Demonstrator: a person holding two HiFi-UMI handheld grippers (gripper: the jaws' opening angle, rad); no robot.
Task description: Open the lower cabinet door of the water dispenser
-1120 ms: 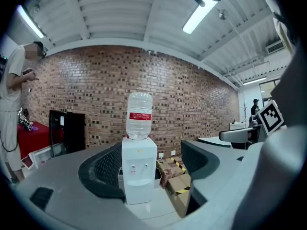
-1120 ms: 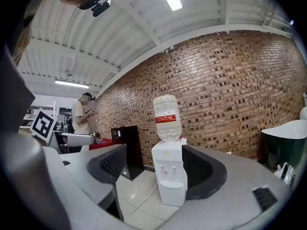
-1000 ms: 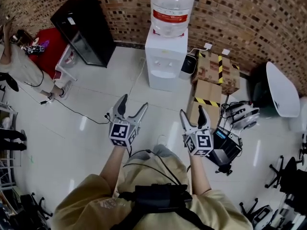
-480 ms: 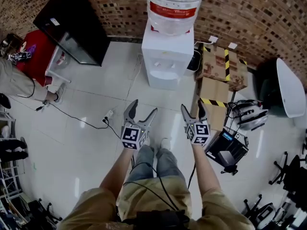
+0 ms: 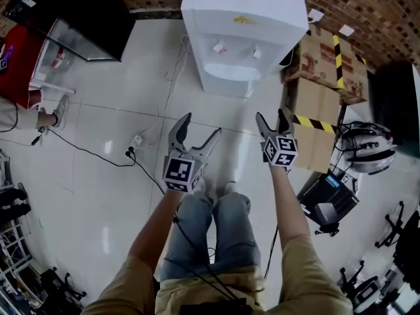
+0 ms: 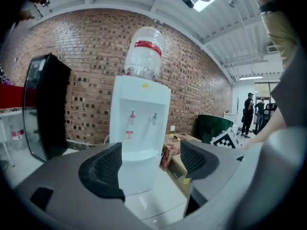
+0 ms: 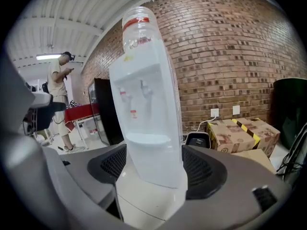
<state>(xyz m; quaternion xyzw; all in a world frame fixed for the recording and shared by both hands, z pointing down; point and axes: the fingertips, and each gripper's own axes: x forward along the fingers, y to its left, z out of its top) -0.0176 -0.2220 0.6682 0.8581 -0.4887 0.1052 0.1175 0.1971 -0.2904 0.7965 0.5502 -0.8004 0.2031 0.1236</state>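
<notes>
The white water dispenser (image 5: 243, 25) stands against the brick wall, with two taps above a drip shelf (image 5: 231, 73). Its lower front (image 6: 136, 174) shows in the left gripper view beneath the shelf, closed as far as I can tell, and also in the right gripper view (image 7: 156, 162). My left gripper (image 5: 201, 126) and right gripper (image 5: 271, 117) hover side by side over the white floor, short of the dispenser and pointing at it. Both are open with nothing between the pads (image 6: 106, 169) (image 7: 200, 169). The bottle (image 6: 143, 56) sits on top.
Cardboard boxes with yellow-black tape (image 5: 328, 58) stand right of the dispenser. A black cabinet (image 5: 72, 12) and a red table (image 5: 14, 71) are at the left. A power strip with its cable (image 5: 134, 143) lies on the floor, black gear (image 5: 328, 199) at the right. People stand further off (image 7: 60, 99).
Both grippers have dropped lower and come closer to the dispenser, which now looks larger and nearer in the head view. The jaws have kept the same opening.
</notes>
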